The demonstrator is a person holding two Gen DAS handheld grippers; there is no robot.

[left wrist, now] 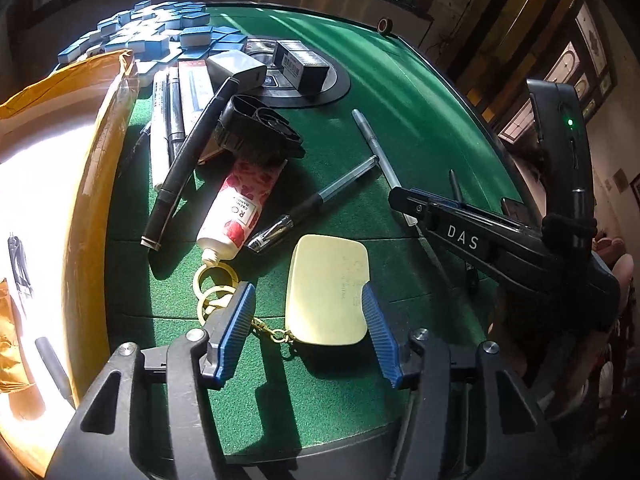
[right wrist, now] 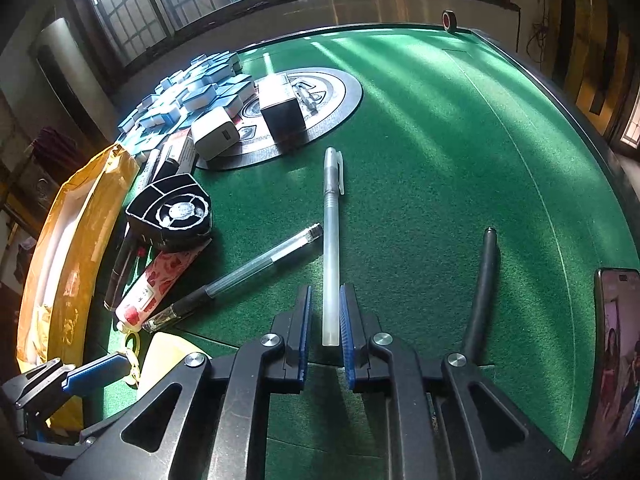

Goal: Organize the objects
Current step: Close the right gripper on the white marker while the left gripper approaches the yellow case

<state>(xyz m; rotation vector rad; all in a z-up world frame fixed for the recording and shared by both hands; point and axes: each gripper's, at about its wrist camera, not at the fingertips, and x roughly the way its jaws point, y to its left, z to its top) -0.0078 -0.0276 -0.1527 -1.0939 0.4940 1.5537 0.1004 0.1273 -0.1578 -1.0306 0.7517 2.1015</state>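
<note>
Down at my left gripper (left wrist: 308, 330), the blue pads stand apart on either side of a pale yellow case (left wrist: 330, 292) that lies flat on the green felt table (left wrist: 420, 128); the right pad sits at the case's edge and the left one is clear of it, so nothing is squeezed. A gold chain with yellow rings (left wrist: 214, 280) trails from the case past my left pad. My right gripper (right wrist: 324, 332) has its pads drawn close around the near end of a clear capped pen (right wrist: 331, 248), though a sliver of gap shows on each side and the pen lies on the felt. Just left of it lies a black-grip gel pen (right wrist: 240, 276), its far tip nearly meeting the clear one. A thin black stylus (right wrist: 482, 292) lies to the right, and a phone (right wrist: 616, 360) sits at the table's edge. Farther left are a rose-printed hand cream tube (left wrist: 240, 208), a black fan-like gadget (left wrist: 256, 128) and markers beside a yellow padded envelope (left wrist: 100, 168). Beyond them, blue-backed mahjong tiles (left wrist: 160, 28) are heaped.
</note>
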